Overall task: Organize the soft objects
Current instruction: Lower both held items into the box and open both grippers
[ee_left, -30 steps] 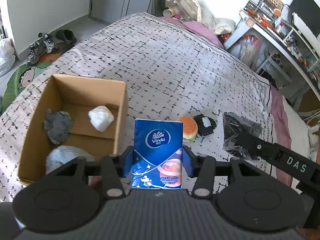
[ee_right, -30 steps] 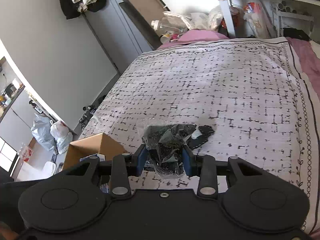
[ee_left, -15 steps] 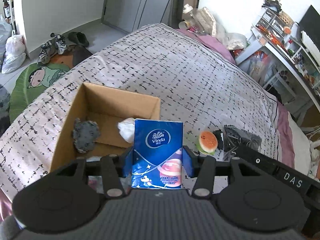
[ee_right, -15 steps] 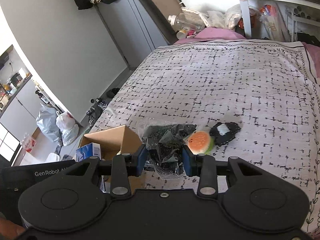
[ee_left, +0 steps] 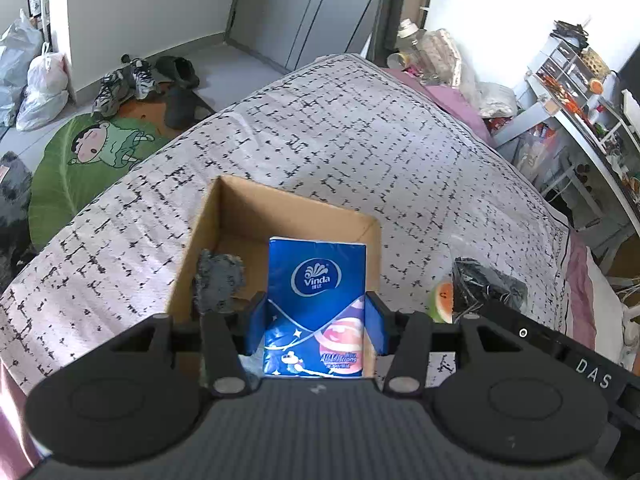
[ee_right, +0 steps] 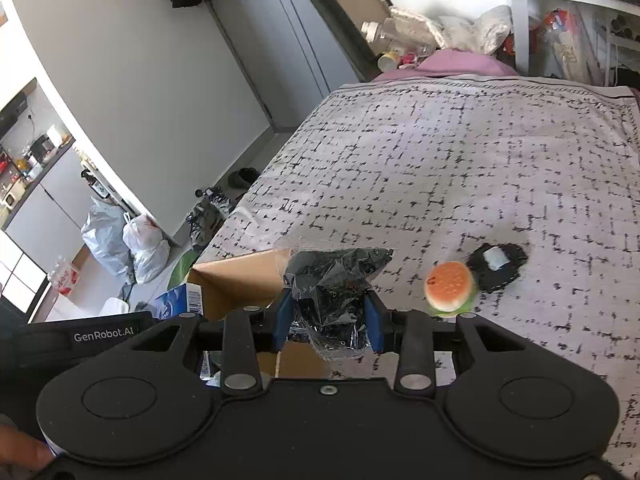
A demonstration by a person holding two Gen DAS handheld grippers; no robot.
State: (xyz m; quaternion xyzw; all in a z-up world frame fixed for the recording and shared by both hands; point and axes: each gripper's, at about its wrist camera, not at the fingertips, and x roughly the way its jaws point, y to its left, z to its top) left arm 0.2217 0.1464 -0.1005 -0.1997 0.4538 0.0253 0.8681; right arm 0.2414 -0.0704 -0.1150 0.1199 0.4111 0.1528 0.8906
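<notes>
Bed (ee_left: 360, 128) with black-checked cover, filling both views. Cardboard box (ee_left: 200, 240) at centre of the left view, holding a grey wad (ee_left: 218, 280) at 9 o'clock. Left gripper (ee_left: 316, 322), fingers clamped on a blue tissue pack (ee_left: 316, 300) over the box. Right gripper (ee_right: 328, 320), fingers clamped on a black plastic-wrapped bundle (ee_right: 332, 284); burger toy (ee_right: 450, 286) at its 3 o'clock, on the bed.

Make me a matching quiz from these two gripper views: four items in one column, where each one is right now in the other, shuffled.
1. tissue pack
2. black plastic bag
3. burger toy
4. grey fuzzy lump

A. lying on the bedspread
B. inside the cardboard box
C. in the right gripper
D. in the left gripper

Pairs: 1-D, 2-C, 3-A, 4-B
</notes>
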